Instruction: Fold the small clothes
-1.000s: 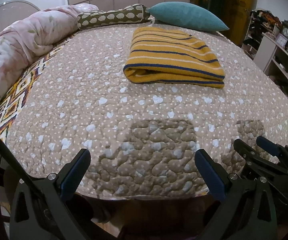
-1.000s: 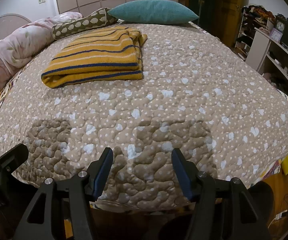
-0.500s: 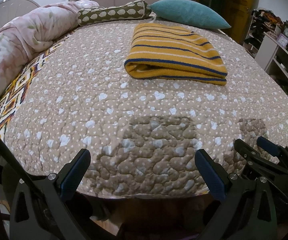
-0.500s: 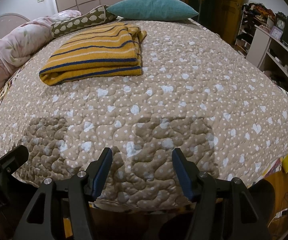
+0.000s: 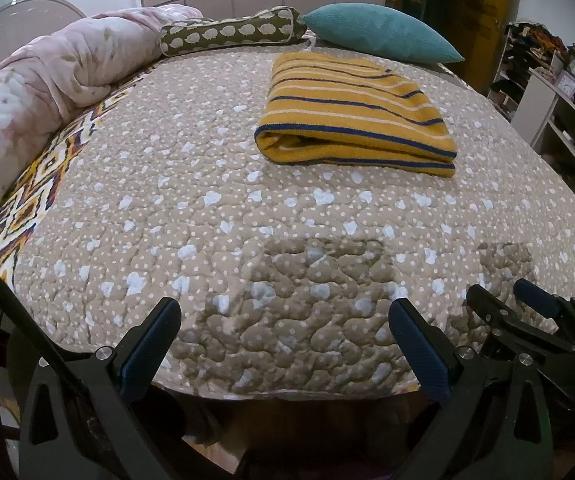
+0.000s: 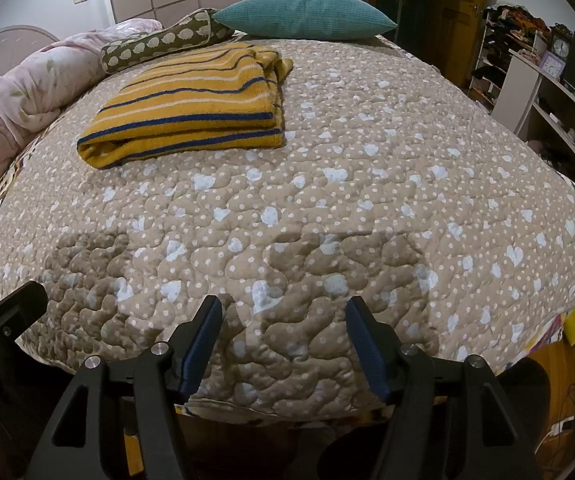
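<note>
A folded mustard-yellow garment with navy and white stripes [image 5: 351,116] lies on the far half of the bed's tan dotted quilt [image 5: 167,208]. In the right wrist view the garment [image 6: 191,108] sits at the upper left. My left gripper [image 5: 283,312] hovers over the near edge of the bed, open, with nothing between its fingers. My right gripper [image 6: 283,306] hangs beside it over the same edge; its jaws are opening, with only quilt [image 6: 367,200] showing between them. Each gripper shows in the other's view: the right gripper [image 5: 503,292] at lower right, the left gripper [image 6: 5,286] at lower left. Both are well short of the garment.
A teal pillow [image 5: 379,32] and a brown patterned bolster [image 5: 227,34] lie at the head of the bed. A rolled pink floral comforter [image 5: 39,92] runs along the left side. White shelves with clutter [image 6: 547,92] stand to the right.
</note>
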The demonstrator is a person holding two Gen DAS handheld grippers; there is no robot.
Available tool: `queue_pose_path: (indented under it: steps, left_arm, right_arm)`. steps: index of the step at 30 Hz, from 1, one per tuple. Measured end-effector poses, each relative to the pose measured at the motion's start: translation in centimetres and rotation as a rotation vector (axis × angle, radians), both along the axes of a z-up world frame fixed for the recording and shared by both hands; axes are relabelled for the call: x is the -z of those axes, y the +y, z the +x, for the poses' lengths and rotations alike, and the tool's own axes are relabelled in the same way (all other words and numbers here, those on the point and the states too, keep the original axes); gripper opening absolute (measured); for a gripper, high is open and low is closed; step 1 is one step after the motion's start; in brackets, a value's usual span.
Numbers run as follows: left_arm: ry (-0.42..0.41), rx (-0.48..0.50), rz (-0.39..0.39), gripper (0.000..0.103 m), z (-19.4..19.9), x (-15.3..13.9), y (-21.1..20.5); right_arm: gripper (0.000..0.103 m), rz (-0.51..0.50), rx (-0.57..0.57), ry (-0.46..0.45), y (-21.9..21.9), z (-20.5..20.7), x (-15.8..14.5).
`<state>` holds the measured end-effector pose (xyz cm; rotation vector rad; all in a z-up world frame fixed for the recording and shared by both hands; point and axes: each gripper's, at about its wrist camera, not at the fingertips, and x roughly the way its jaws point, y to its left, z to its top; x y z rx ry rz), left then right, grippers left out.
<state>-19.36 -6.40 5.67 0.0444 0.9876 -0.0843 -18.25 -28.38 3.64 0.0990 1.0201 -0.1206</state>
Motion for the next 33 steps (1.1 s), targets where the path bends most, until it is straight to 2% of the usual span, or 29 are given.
queue_pose_path:
  steps: [33]
  left_arm:
    - [0.032,-0.009,-0.004,0.103,0.36,0.86,0.06]
  right_arm:
    - [0.074,-0.005,-0.012,0.011,0.12,0.18,0.76]
